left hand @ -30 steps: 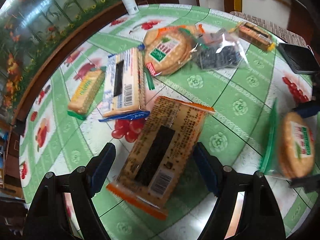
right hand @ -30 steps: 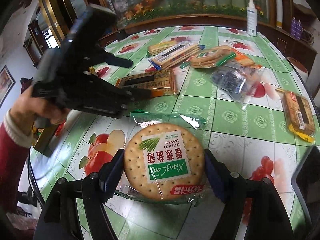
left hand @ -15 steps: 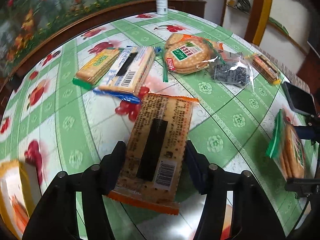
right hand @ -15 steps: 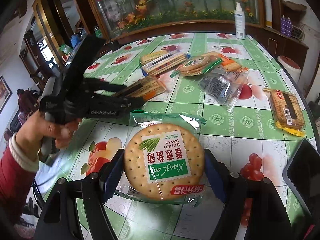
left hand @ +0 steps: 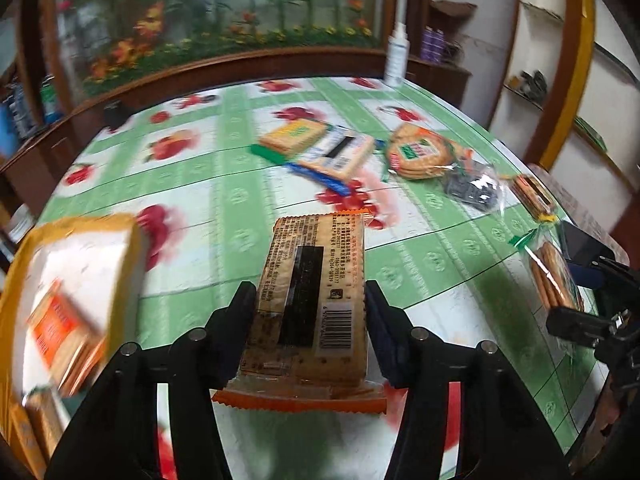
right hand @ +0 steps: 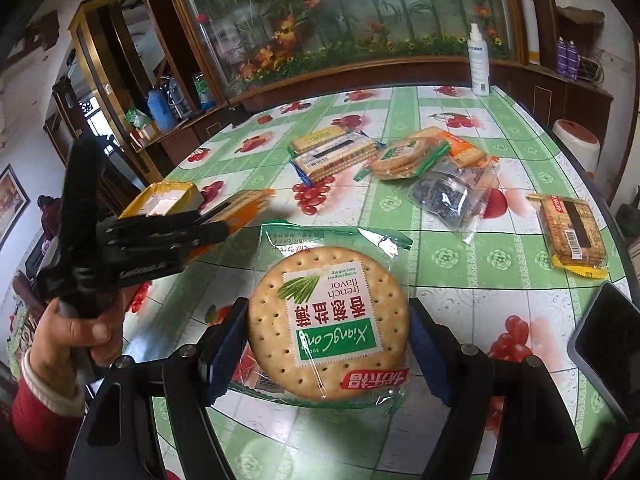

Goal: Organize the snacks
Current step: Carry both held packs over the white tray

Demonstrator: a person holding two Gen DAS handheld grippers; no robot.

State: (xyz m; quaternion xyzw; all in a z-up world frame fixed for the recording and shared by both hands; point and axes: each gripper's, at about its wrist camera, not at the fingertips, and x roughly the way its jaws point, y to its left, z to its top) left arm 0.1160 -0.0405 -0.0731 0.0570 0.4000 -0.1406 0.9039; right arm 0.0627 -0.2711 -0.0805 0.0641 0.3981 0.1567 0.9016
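Observation:
An orange-ended cracker pack [left hand: 312, 280] hangs above the tablecloth between the pads of my left gripper [left hand: 310, 292]. Its jaws are closing and both pads press the pack's long sides. A yellow open box [left hand: 76, 280] with packs inside lies just left of it, blurred. In the right wrist view the same gripper [right hand: 216, 232], held by a hand [right hand: 80, 332], carries the pack beside that box [right hand: 164, 200]. My right gripper [right hand: 328, 312] is shut on a round French-flavor cracker pack [right hand: 328, 320], with a pad on each side.
On the green fruit-print tablecloth [right hand: 440, 256] lie a green-ended pack [left hand: 294, 134], a blue-ended pack [left hand: 340, 156], round cracker packs [left hand: 420, 152], a clear bag of dark pieces [right hand: 448, 196] and a yellow-ended pack [right hand: 572, 232]. A dark tablet [right hand: 604, 328] sits right, a spray bottle [right hand: 478, 64] far back.
My left gripper closed on the orange-ended pack, lifted it off the table and swung it left until the yellow box came into view. The right gripper kept still with its round pack.

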